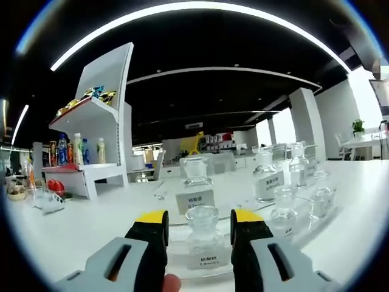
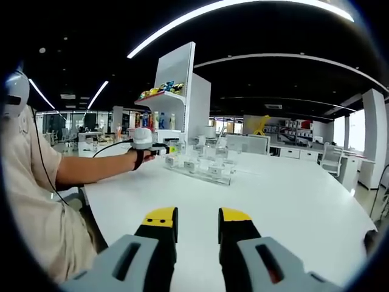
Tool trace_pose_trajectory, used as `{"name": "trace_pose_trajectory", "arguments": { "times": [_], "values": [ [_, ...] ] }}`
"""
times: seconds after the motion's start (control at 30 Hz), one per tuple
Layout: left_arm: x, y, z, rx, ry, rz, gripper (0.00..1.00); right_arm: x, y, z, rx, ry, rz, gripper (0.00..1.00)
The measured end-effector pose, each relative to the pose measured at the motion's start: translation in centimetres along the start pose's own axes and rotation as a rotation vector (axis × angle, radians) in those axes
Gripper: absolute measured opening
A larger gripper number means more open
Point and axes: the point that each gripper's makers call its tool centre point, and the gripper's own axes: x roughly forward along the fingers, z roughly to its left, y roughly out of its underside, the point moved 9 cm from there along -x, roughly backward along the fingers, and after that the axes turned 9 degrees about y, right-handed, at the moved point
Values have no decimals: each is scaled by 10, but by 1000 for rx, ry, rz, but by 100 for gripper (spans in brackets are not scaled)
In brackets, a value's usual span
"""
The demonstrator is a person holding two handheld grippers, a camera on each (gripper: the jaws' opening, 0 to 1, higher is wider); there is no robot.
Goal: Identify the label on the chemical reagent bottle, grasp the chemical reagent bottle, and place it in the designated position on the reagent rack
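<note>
Light reaches you from long ceiling strips (image 1: 200, 9) overhead, bowed into arcs by the fisheye, and from windows (image 1: 364, 91) blown out white at far right in your left gripper view. The white table (image 2: 292, 201) is bright, with faint shadows. The ceiling stays dark. Nearest glass bottles (image 1: 203, 234) look soft and hazy; edges warp and blur.

Clear glass reagent bottle (image 1: 205, 234), white label; white table (image 2: 273, 194); yellow-tipped black jaws
</note>
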Motion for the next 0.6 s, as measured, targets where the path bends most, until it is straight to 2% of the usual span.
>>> {"name": "trace_pose_trajectory", "arguments": {
  "times": [0.23,0.4,0.43,0.5,0.6],
  "values": [
    [-14,-17,1,1,55,-44,42,-1,-1,5,-2,-3,-4,26],
    [-30,-30,4,-7,66,-83,42,-2,-2,8,-1,-4,-9,26],
    [-34,-33,6,-24,70,-88,42,-2,-2,9,-3,-6,-8,26],
    [-38,-36,8,10,77,-87,42,-4,-2,10,-6,-8,-8,26],
    [-43,-41,12,-4,76,-88,42,-10,-5,11,-7,-5,-16,26]
  ]
}}
